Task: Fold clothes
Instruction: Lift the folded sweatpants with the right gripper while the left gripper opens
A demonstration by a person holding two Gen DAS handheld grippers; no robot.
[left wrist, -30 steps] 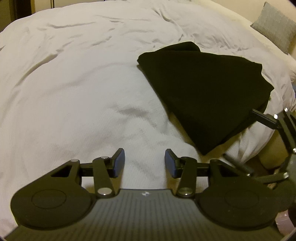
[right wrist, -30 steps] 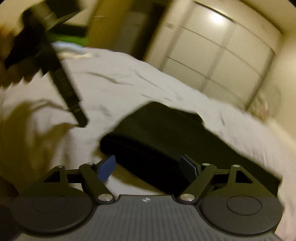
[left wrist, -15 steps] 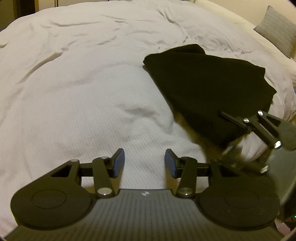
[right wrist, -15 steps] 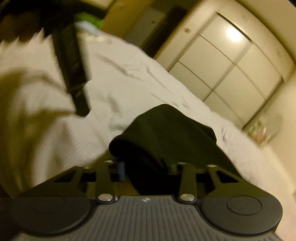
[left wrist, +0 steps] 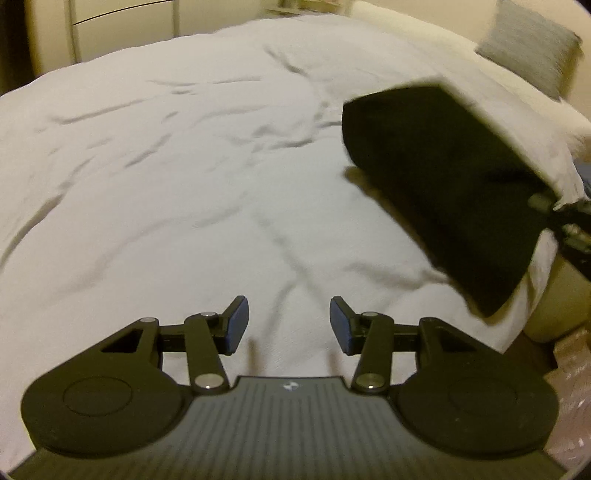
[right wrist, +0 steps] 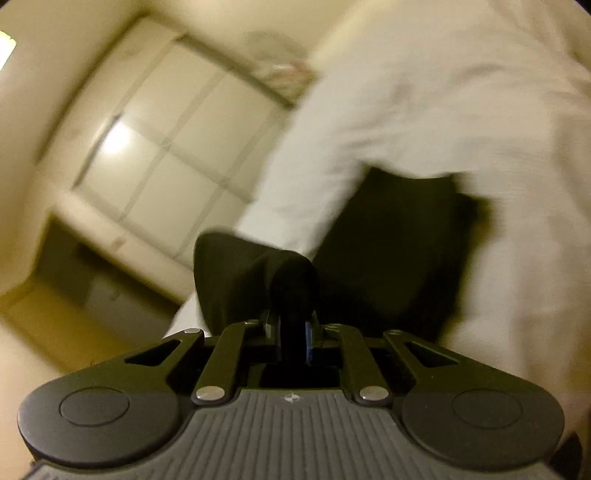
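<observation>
- Right wrist view: right gripper (right wrist: pixel 291 334) is clamped on a bunched edge of the black garment (right wrist: pixel 388 251); its jaws have just been closing, with cloth pinched between the pads.
- Left gripper (left wrist: pixel 289 320) is seen part open with nothing between the pads, over bare duvet (left wrist: pixel 166 184).
- Garment is seen folded on the duvet at 2 o'clock in the left view, its far end lifted; right gripper is glimpsed at the 3 o'clock edge, at the garment's corner.
- Heavy blur is noted in the right view, so the exact layers caught cannot be told.
- Risk: only the top layer may be pinched, so the fold could open when lifted.
- Risk: a thick bunch is held near the pad tips; slip is likely under a fast swing.
- Risk: the garment is near the bed edge at 4 o'clock; if dropped, it could slide off to the floor.
- Risk: one-sided hold, so the free end may sag and crease unless supported by the left gripper.
- Around: grey pillow (left wrist: pixel 532 40) at 1 o'clock, drawers (left wrist: pixel 122 26) at 11 o'clock, wardrobe doors (right wrist: pixel 166 147) in the right view.
- Nothing is seen between the left gripper and the garment; the duvet is wrinkled but bare.
</observation>
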